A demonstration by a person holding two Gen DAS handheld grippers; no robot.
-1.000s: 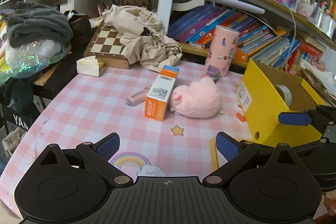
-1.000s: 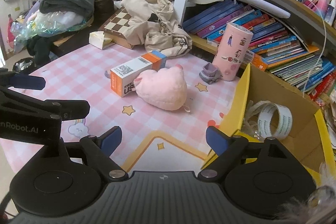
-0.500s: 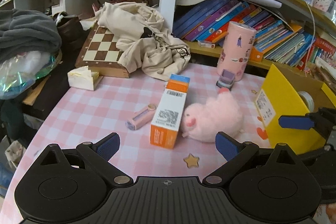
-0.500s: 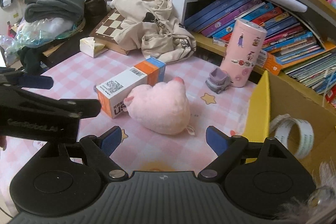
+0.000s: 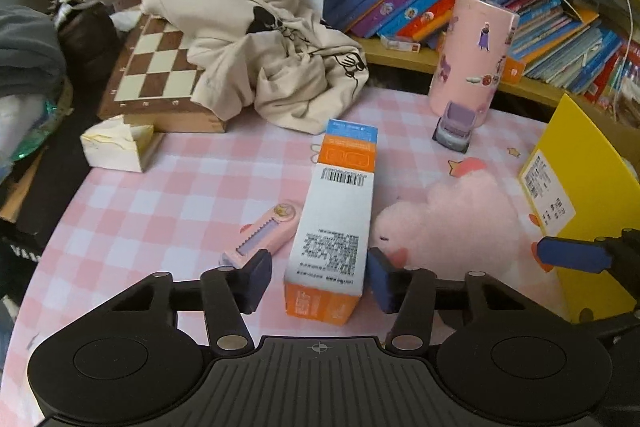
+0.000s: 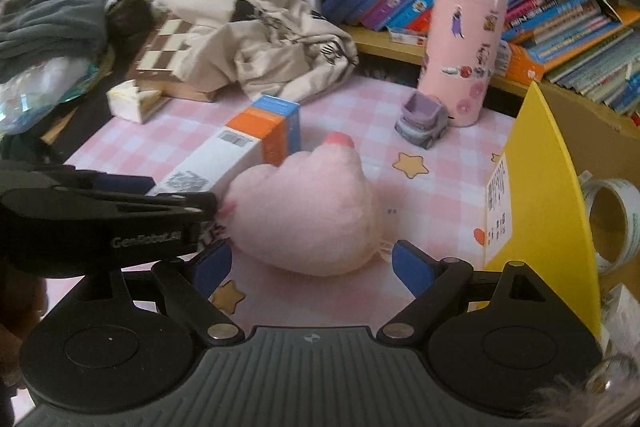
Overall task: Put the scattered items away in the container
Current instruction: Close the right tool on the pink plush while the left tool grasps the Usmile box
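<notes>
The yellow container [image 5: 588, 195] is being seen at the right edge of the pink checked tablecloth [image 5: 160, 195], with a roll of tape [image 6: 616, 223] lying inside it. Just left of the container, the pink plush toy [image 6: 308, 215] is being framed by the right gripper [image 6: 312, 267], whose jaws are being held wide apart on either side of it, the pads not pressing on it. Left of the toy and touching it, the orange and white carton [image 5: 340, 211] is lying flat, its long axis running away from the container's near corner toward the bookshelf, blue end farthest. The left gripper [image 5: 318, 279] is being closed around the carton's near orange end; small gaps are being left at both pads. Left of the carton, a small pink stapler-like item [image 5: 264, 235] is lying at a slant.
</notes>
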